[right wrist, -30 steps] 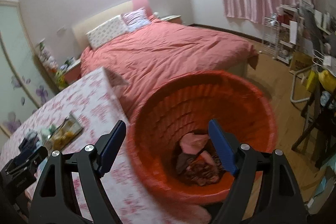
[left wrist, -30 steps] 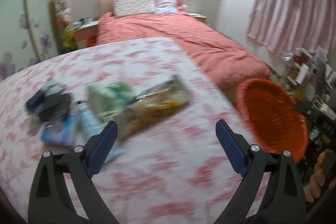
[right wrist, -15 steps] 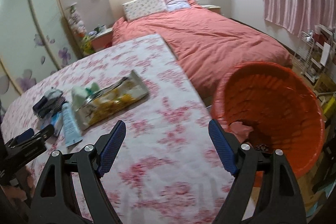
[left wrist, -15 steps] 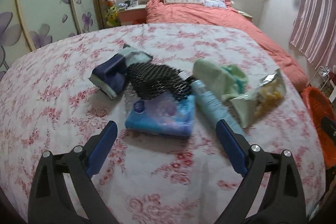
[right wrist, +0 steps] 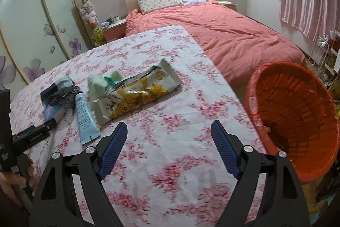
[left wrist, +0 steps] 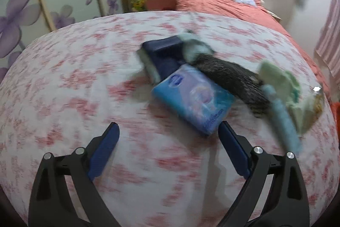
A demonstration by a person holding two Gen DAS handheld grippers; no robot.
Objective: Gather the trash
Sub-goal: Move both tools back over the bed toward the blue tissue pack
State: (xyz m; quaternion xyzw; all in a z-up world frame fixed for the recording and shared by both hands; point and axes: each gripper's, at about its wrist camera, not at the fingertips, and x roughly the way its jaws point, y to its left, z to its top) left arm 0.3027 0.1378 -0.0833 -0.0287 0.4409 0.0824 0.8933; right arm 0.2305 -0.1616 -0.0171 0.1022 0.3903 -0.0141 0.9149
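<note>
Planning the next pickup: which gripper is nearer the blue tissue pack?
Left. The left gripper has the blue tissue pack just past its open fingertips; the right gripper is open farther off, across the pile.

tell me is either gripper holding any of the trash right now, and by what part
Nothing is held. The left gripper and the right gripper are both open and empty above the table; the blue packet lies ungripped.

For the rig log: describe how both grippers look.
Both look alike. The left gripper and right gripper have black angular arms with silver round bolts and blue textured finger pads. No cables or markings show on them.
</note>
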